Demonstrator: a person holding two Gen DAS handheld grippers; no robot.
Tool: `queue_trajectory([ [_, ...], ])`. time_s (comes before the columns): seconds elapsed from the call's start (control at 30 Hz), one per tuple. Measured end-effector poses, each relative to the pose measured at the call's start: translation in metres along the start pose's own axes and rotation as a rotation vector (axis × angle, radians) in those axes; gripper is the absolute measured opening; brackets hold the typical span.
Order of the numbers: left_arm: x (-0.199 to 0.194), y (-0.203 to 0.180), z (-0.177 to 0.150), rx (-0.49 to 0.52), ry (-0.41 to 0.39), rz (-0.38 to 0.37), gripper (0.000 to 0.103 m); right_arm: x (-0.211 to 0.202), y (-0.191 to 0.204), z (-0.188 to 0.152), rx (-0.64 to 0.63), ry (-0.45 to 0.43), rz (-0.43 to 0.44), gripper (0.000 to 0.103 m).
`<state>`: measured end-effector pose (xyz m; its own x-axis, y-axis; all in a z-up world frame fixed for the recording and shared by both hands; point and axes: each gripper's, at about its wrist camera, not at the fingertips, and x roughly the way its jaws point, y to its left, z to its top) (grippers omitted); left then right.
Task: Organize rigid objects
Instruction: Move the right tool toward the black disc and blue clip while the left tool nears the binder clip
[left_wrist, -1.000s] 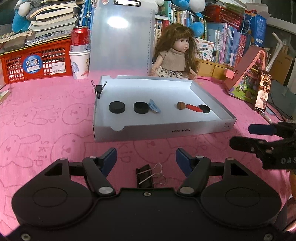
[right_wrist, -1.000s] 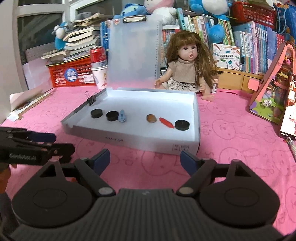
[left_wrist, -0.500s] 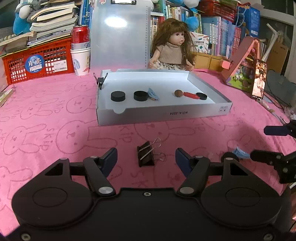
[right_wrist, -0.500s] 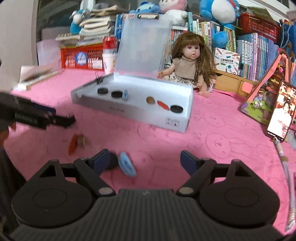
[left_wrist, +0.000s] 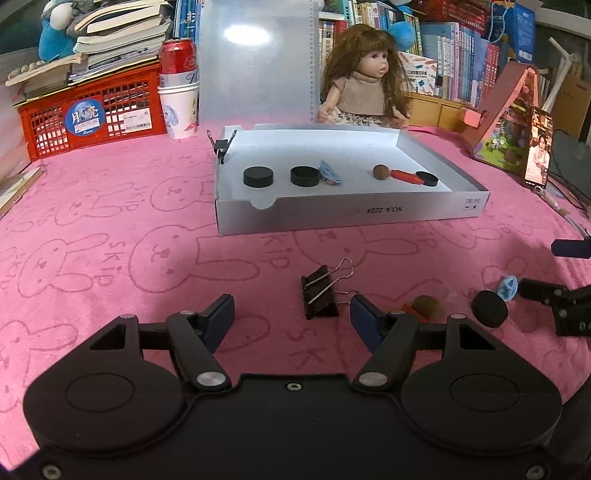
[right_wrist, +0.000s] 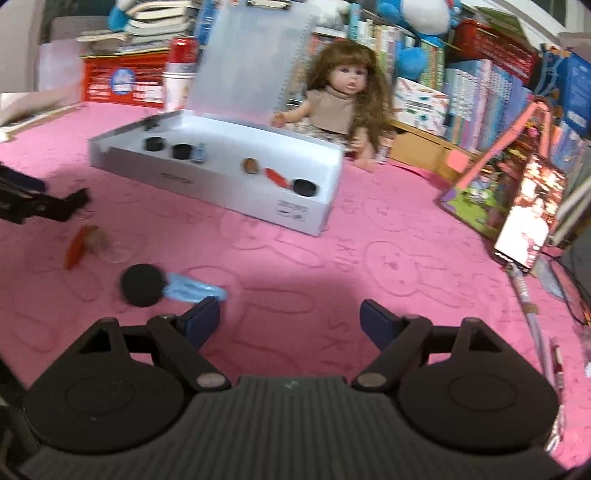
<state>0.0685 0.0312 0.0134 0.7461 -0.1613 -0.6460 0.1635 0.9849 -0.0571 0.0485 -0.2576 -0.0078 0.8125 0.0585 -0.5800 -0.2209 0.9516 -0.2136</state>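
Pink bunny-print cloth (left_wrist: 110, 221) covers our table, with books, a doll (left_wrist: 364, 88) and a red crate (left_wrist: 92, 110) along the back. On it we see a shallow white tray (left_wrist: 332, 218) holding three black discs, one blue clip, one brown ball and one red stick; a small binder clip is fixed on its far left corner.

Loose on the cloth we count one black binder clip (left_wrist: 319, 295), one black disc (left_wrist: 489, 308), one blue clip (left_wrist: 508, 288) and one brown ball with a red piece beside it (left_wrist: 426, 306).

The binder clip lies between the fingers of our left gripper (left_wrist: 291, 314), nearer the right finger, its wire handles pointing up-right toward the tray; the jaws stand apart, touching nothing.

Our right gripper (right_wrist: 290, 317) is spread wide and empty; the disc and blue clip (right_wrist: 194, 290) lie just left of its left finger, the clip's long axis running roughly left to right.
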Motion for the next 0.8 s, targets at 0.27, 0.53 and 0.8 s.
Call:
queue_trajectory([
  [0.27, 0.001, -0.008, 0.000, 0.013, -0.003, -0.026, 0.067, -0.011, -0.001, 0.000, 0.067, 0.003, 0.102, 0.090],
  [0.53, 0.004, -0.006, 0.002, 0.010, -0.008, 0.006, 0.063, -0.006, 0.017, 0.002, 0.034, -0.001, 0.119, 0.090],
  [0.8, 0.006, 0.013, 0.004, -0.017, -0.003, 0.058, 0.063, -0.001, 0.019, 0.002, 0.048, -0.004, 0.118, 0.089],
])
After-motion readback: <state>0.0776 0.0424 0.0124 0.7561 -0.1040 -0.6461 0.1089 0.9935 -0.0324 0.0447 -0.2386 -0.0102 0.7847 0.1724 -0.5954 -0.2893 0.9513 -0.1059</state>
